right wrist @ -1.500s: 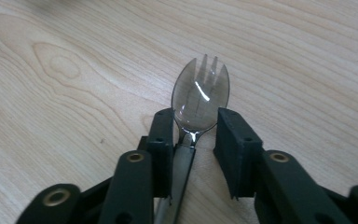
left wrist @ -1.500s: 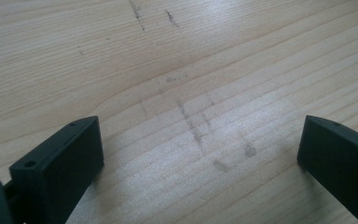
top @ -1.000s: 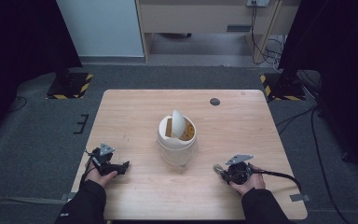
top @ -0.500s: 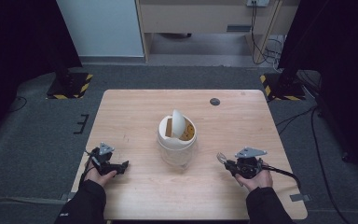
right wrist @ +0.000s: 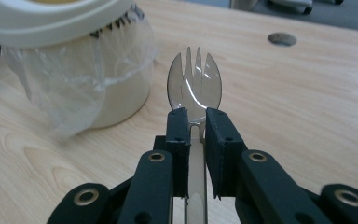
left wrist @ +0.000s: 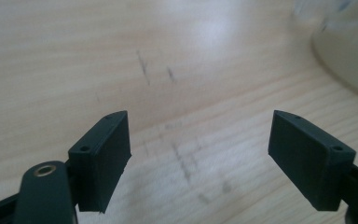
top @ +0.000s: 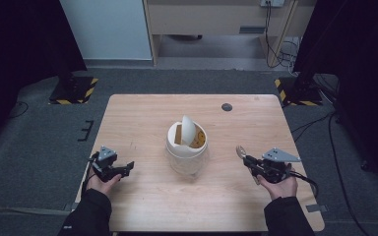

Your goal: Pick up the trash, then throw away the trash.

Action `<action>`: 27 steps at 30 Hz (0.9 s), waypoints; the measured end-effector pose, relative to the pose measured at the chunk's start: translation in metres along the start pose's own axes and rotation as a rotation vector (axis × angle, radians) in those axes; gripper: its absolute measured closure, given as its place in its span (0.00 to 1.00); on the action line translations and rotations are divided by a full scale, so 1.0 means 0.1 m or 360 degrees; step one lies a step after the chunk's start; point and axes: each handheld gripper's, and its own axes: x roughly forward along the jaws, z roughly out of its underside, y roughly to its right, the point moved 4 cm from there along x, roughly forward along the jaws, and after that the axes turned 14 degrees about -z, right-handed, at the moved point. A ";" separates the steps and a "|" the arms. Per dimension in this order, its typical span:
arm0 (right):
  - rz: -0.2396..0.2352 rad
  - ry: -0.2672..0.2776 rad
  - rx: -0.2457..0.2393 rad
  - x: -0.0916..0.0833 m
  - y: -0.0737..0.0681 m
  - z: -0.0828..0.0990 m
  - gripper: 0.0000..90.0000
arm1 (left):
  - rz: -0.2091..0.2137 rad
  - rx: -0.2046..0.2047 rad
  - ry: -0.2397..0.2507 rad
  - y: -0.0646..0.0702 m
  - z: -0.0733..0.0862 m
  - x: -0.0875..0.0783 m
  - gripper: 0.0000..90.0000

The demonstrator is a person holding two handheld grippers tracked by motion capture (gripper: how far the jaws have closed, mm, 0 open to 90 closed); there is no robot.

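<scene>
While the left gripper (top: 126, 168) rests low near the table's (top: 142, 206) left edge, its jaws stand apart with only bare wood between them, and they have just been closing a little on nothing. It points rightward at the small white bin (top: 187, 147), which stands mid-table, well apart from it.

That bin has a clear plastic liner (right wrist: 70, 88) folded over its rim, and its swing lid (top: 187, 129) is tipped up on edge, leaving the mouth partly uncovered; something yellowish lies inside, though I can't tell what.

Further right, the right gripper (top: 248, 160) has its jaws pressed together on the handle of a clear plastic spork (right wrist: 194, 88). The spork's long axis runs straight out along the jaws, tined head foremost, aimed up and left towards the bin. The right hand (top: 280, 184) looks somewhat nearer the bin than the left, so I'd judge the coming move to be a carry leftward and over the rim, tines leading into the gap beside the lid.
</scene>
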 end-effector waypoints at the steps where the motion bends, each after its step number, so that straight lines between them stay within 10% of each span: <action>1: 0.0007 0.0051 -0.0003 -0.05 0.01 -0.05 0.89 | 0.0004 -0.0015 0.0039 0.00 -0.03 -0.03 0.23; 27: 0.0042 0.0441 -0.0082 -0.51 0.08 -0.47 0.89 | 0.0207 -0.0262 0.0692 0.29 -0.62 -0.64 0.29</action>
